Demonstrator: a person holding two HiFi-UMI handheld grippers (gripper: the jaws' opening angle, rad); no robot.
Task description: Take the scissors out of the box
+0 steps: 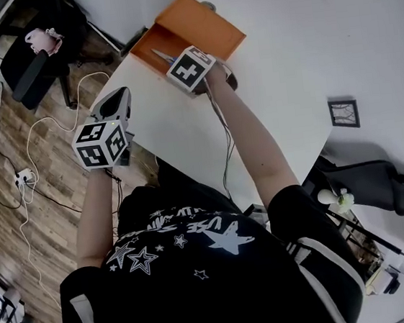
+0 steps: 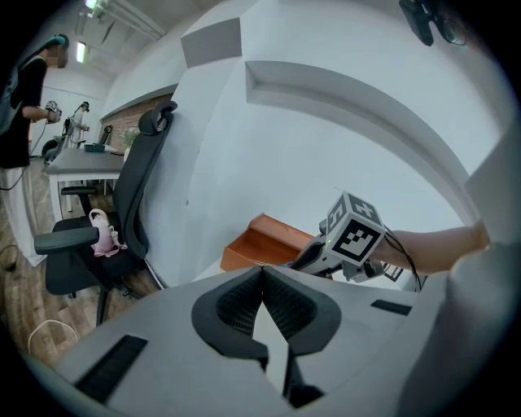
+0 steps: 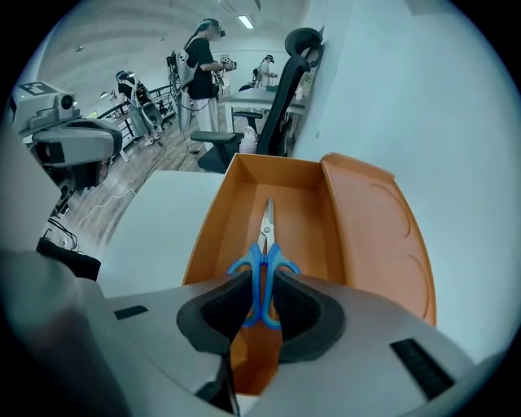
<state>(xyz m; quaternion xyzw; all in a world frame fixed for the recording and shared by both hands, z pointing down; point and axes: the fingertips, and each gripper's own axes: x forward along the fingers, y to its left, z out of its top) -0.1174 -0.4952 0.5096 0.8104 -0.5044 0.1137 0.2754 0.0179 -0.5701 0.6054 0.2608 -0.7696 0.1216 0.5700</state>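
Orange plastic box (image 3: 213,220) lies open with the scissors (image 3: 265,232) inside it, blades pointing toward its far wall. The right gripper (image 3: 260,285) reaches steeply down into the box, jaws clamped on the blue handle loops. The left gripper (image 2: 262,281) hangs well clear of the box, jaws together on nothing. The pads hold only rounded loops, so the scissors could pivot, slip free, or catch a wall and drag the unheld box.

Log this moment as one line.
right gripper: shut on scissors | scissors: in orange box | left gripper: shut, empty
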